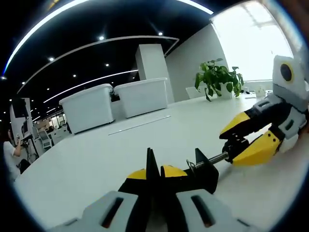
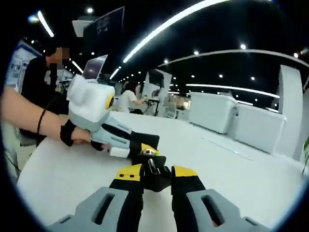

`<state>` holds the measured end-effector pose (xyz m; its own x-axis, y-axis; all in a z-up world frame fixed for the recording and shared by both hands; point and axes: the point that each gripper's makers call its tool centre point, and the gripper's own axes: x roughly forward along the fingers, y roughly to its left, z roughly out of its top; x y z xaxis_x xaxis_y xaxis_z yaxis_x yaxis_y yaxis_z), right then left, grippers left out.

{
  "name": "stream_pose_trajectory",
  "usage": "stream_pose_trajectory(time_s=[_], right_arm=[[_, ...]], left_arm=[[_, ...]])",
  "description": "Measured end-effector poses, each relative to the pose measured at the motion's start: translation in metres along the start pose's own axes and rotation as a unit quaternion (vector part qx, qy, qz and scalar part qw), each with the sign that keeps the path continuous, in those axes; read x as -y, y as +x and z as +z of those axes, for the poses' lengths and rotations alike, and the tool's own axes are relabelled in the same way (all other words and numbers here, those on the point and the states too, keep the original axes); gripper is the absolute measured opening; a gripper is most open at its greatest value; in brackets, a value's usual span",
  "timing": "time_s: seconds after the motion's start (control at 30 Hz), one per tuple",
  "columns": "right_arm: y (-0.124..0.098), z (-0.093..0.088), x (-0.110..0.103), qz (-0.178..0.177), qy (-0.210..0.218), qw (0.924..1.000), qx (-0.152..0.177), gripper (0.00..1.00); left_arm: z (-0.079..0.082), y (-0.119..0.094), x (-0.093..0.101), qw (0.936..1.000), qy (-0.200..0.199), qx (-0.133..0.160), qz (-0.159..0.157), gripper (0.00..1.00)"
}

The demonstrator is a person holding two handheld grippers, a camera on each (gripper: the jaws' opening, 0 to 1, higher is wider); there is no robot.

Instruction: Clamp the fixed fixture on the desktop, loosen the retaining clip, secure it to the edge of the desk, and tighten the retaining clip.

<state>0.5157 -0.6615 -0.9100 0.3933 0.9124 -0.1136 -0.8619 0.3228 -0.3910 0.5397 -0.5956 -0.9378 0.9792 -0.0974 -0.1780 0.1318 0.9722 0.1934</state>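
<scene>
Left gripper view: your left gripper (image 1: 153,170) is closed on the black clamp (image 1: 203,170), on the white desk (image 1: 87,164). Right gripper (image 1: 244,140) pinches its screw handle (image 1: 218,158).
Right gripper view: right gripper (image 2: 155,170) closed on the clamp's handle end (image 2: 153,178); left gripper (image 2: 137,145) grips opp. side.

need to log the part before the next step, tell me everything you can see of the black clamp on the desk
The black clamp is a small dark fixture, metal by its look, with a silver threaded screw sticking out sideways. It sits low over the white desk. The left tool is shut on its body; the right tool grips the screw's end.
</scene>
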Motion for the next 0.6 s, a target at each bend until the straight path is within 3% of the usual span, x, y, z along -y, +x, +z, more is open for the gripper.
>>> stream_pose_trajectory(time_s=[0.1, 0.3, 0.47, 0.6], right_arm=[[0.000, 0.000, -0.006, -0.010, -0.094, 0.9955, -0.005, 0.20], [-0.004, 0.007, -0.016, -0.009, -0.144, 0.9896, -0.005, 0.20], [-0.003, 0.004, -0.012, -0.018, -0.155, 0.9877, -0.009, 0.21], [-0.007, 0.005, -0.012, -0.030, -0.112, 0.9932, -0.016, 0.21]], left_arm=[[0.000, -0.001, 0.001, 1.0000, 0.000, 0.000, 0.001, 0.07], [0.000, -0.002, 0.001, 1.0000, 0.000, 0.000, 0.001, 0.07], [0.000, -0.001, 0.001, 1.0000, 0.000, -0.001, 0.001, 0.07], [0.000, -0.002, 0.001, 1.0000, 0.000, -0.001, 0.001, 0.07]])
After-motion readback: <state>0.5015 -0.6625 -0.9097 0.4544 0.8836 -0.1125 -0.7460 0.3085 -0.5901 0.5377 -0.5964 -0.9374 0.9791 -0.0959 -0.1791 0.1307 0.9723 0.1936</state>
